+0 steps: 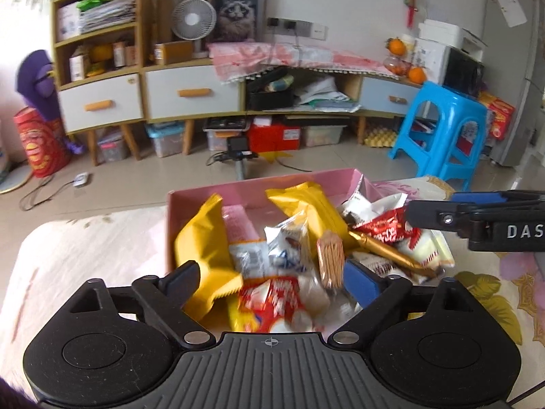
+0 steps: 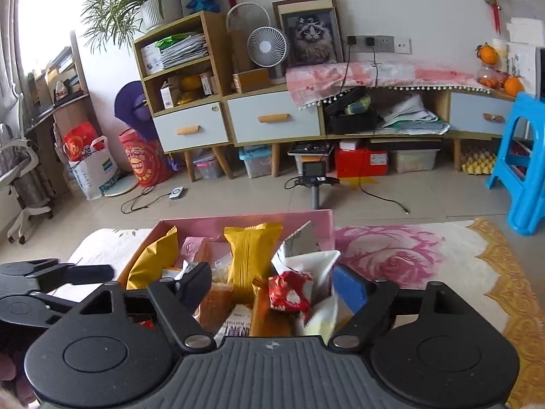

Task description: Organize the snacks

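Left gripper [image 1: 272, 277] is standing with jaws wide apart, nothing clamped; the pads are sitting clear of the wrappers; a red-and-white packet [image 1: 272, 301] is lying blurred just below and between the fingers, and a see-through pack of biscuit sticks [image 1: 330, 259] is standing upright just inside the blue finger pad. A yellow pouch [image 1: 204, 252] is leaning against the other finger; a gold-wrapped bar [image 1: 388, 254] is lying slantwise off to the pad side. All of it is heaped inside the pink box [image 1: 248, 192], just ahead of the gripper, the box resting on a flowered cloth [image 1: 85, 248].

Right gripper [image 2: 270, 288] is likewise holding its jaws apart, gripping nothing; a red wrapped sweet [image 2: 289, 293] is sitting loose between the fingers, blurred, whether touching a pad cannot be told; a white packet [image 2: 316, 272] is leaning near the blue pad; a yellow pouch is standing upright just beyond.

Farther off: tiled floor, a blue stool [image 1: 446, 129], a low cabinet [image 1: 194, 92] with a small fan [image 1: 193, 20] on top against the far wall.
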Demonstrator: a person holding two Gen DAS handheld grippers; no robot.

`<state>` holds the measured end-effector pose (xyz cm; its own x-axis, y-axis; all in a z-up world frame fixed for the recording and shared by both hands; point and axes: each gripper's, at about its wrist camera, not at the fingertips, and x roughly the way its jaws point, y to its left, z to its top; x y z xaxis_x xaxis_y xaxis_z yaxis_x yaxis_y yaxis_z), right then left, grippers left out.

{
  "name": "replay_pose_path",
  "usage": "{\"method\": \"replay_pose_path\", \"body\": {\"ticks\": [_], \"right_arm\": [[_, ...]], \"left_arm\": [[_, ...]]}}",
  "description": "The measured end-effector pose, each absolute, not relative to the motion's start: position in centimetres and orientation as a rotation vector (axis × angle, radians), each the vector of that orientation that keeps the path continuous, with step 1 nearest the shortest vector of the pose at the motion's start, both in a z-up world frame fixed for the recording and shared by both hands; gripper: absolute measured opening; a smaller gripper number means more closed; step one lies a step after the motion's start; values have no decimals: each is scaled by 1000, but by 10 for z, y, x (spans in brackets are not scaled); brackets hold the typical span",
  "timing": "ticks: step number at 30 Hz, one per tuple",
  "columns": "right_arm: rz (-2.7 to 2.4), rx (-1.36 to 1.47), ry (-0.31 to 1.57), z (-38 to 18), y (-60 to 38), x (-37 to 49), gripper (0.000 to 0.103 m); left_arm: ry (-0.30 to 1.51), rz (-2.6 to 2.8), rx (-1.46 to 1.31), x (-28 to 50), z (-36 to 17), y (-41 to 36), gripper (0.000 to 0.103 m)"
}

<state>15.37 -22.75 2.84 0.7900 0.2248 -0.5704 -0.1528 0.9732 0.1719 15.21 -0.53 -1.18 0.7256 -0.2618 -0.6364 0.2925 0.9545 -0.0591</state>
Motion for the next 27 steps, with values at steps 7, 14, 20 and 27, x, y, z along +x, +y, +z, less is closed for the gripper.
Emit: {"method": "replay_pose_path", "body": {"ticks": [7, 14, 20, 27], "right_arm": [[151, 42, 666, 48, -215, 116, 88], [89, -6, 732, 64, -200, 77, 95], [-5, -23, 778, 55, -194, 49, 95], [0, -23, 797, 41, -193, 42, 95]], "left_arm": [[763, -192, 22, 101, 1, -1, 96], [816, -96, 25, 58, 10, 2, 99], [812, -45, 15, 35, 7, 10, 100], [824, -35, -15, 33, 4, 13, 100]]}}
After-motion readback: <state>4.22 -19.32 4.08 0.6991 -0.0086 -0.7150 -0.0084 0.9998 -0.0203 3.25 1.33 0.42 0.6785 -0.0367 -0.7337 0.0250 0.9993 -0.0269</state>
